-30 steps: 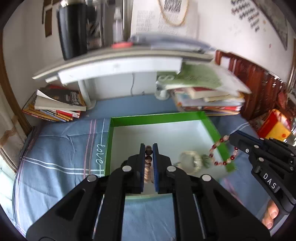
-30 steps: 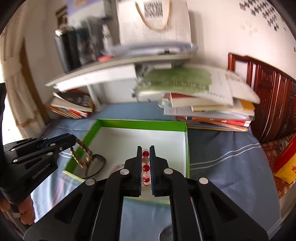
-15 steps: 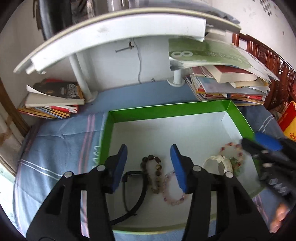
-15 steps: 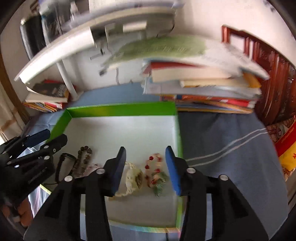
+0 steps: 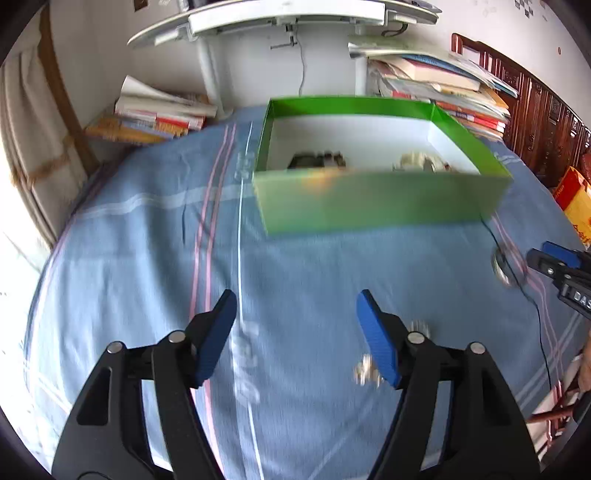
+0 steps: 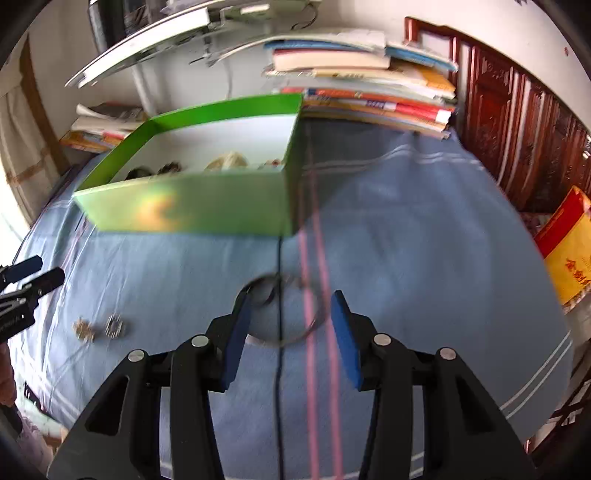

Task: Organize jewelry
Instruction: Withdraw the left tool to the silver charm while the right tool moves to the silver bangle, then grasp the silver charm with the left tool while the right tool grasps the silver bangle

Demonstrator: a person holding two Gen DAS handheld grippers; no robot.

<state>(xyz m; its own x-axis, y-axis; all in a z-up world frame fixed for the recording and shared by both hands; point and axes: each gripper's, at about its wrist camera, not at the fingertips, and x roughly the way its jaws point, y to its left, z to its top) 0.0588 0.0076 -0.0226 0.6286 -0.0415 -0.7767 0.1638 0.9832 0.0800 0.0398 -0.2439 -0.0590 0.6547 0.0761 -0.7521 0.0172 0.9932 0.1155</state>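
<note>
A green box (image 5: 380, 206) with a white inside stands on the blue cloth; it also shows in the right wrist view (image 6: 192, 210). Bracelets lie inside it, a dark one (image 5: 317, 159) and a pale one (image 5: 419, 162). My left gripper (image 5: 295, 332) is open and empty, low over the cloth in front of the box. Two small metal pieces (image 5: 367, 371) lie by its right finger; they also show in the right wrist view (image 6: 99, 328). My right gripper (image 6: 291, 332) is open and empty, just short of a black cord necklace with a round pendant (image 6: 273, 291).
Book stacks (image 6: 369, 96) stand behind the box to the right and more books (image 5: 155, 114) to the left, under a white shelf (image 5: 280, 14). A dark wooden headboard (image 6: 517, 122) is at the right. A yellow and red bag (image 6: 569, 243) sits at the cloth's right edge.
Both grippers let go of their bracelets in the box, then pulled back and down to the cloth in front of it. Both jaws now stand wider open.
</note>
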